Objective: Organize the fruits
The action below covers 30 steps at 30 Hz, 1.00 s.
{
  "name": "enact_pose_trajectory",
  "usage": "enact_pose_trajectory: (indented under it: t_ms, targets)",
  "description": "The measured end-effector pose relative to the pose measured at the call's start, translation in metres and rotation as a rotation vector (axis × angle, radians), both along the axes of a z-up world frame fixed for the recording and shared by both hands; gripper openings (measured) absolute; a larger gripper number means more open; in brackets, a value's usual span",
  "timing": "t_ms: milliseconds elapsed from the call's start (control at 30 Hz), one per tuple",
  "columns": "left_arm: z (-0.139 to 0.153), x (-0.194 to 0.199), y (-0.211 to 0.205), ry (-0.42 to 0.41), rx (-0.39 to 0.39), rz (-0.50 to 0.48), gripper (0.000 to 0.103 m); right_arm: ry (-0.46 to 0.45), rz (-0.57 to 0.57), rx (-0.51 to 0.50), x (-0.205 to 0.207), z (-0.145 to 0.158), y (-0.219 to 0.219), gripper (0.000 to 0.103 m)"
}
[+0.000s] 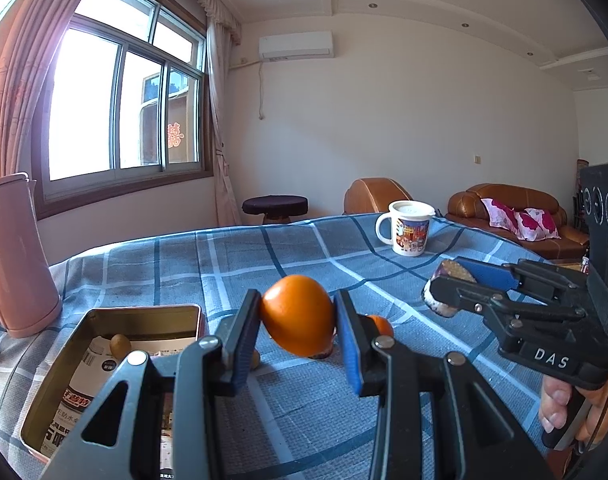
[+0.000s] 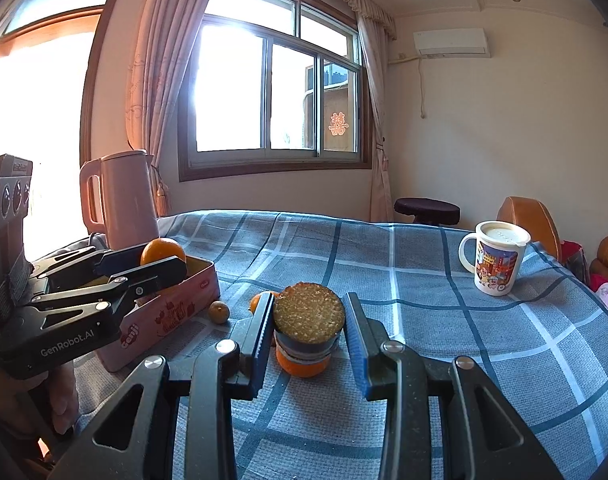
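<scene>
My left gripper [image 1: 298, 316] is shut on a large orange [image 1: 298, 314] and holds it above the checked cloth, just right of the open tin box [image 1: 144, 312]. In the right wrist view it [image 2: 144, 268] hovers at the tin's [image 2: 172, 312] near corner with the orange [image 2: 160, 252]. My right gripper [image 2: 308, 316] is shut on a round cut fruit with a purple skin and grainy brown face [image 2: 308, 312]; the left wrist view shows it [image 1: 449, 280] too. A small brown fruit [image 1: 120, 345] lies in the tin. A small orange [image 1: 379, 325] and a brown fruit [image 2: 218, 312] lie on the cloth.
A pink jug [image 2: 130, 200] stands behind the tin at the table's left. A lidded cartoon mug [image 2: 497, 258] stands at the far right. The table wears a blue checked cloth [image 2: 423, 340]. Another orange [image 2: 302, 364] sits below the cut fruit. Brown sofas and a stool stand beyond.
</scene>
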<state>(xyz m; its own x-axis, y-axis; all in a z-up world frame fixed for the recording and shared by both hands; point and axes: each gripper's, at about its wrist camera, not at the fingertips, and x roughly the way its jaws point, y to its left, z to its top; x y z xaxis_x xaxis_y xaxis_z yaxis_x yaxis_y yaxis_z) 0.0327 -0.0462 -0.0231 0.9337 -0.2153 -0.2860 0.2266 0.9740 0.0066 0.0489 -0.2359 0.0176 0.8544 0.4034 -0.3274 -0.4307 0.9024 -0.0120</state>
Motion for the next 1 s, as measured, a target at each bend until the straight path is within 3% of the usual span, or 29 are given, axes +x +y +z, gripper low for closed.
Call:
enact_pose_trajectory:
  t_ms: [500, 1000]
  targets:
    - [0.0, -0.003, 0.009, 0.009, -0.004, 0.028, 0.039, -0.013, 0.012, -0.04, -0.001, 0.0, 0.009, 0.036]
    - [-0.004, 0.001, 0.049, 0.063, -0.041, 0.115, 0.039, -0.013, 0.106, -0.087, 0.002, 0.012, 0.049, 0.036]
